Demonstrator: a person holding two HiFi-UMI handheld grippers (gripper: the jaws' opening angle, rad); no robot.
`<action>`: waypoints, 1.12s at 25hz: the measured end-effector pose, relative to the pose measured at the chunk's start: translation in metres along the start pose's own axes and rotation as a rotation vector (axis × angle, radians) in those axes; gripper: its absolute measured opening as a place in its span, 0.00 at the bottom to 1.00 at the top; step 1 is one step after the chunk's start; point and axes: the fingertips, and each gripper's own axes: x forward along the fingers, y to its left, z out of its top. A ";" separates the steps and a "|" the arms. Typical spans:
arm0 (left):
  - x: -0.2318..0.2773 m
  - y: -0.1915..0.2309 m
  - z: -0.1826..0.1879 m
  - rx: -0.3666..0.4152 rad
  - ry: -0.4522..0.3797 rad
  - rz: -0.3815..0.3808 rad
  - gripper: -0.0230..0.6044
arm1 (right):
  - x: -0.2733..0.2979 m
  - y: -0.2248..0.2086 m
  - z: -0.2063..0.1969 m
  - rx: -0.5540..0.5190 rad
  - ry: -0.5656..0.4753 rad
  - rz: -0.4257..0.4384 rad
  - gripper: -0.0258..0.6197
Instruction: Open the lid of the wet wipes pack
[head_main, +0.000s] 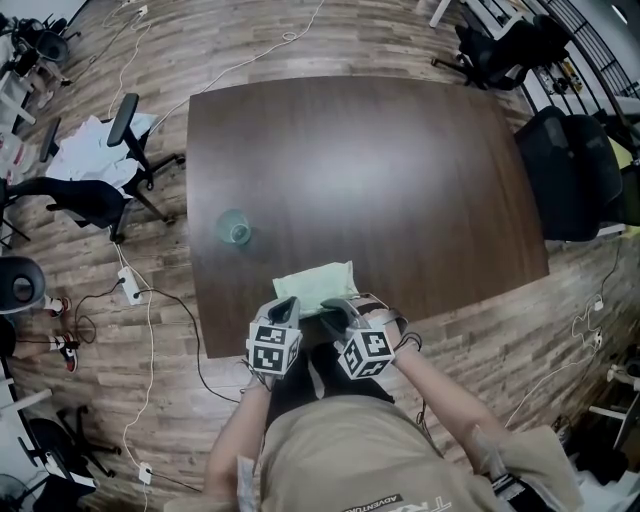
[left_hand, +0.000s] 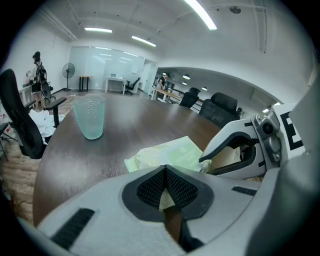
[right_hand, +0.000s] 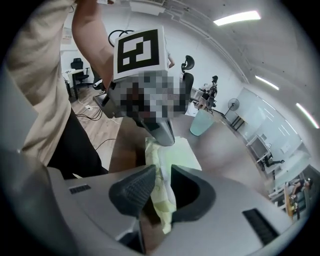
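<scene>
Dark table (head_main: 400, 180), plank floor (head_main: 250, 40); left gripper (head_main: 288, 305) and right gripper (head_main: 338, 308) fingers each pinch the wet wipes pack (head_main: 318, 283).

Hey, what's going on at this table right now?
A person is working on a wet wipes pack at the near edge of a brown table, using two handheld grippers. The left gripper is closed on the pack's left end and the right gripper on its right end. The pack lies flat, and no raised lid shows. A pale green cup stands apart to the left.
</scene>
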 end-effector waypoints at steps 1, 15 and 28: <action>0.000 0.000 0.001 0.001 0.001 0.001 0.05 | 0.001 0.000 0.000 -0.007 0.003 0.003 0.14; -0.002 -0.001 0.001 0.015 -0.008 0.008 0.05 | 0.007 -0.003 -0.002 -0.174 0.044 -0.045 0.14; -0.001 -0.002 0.000 0.139 0.007 0.030 0.05 | 0.007 -0.006 0.000 -0.146 0.040 -0.019 0.14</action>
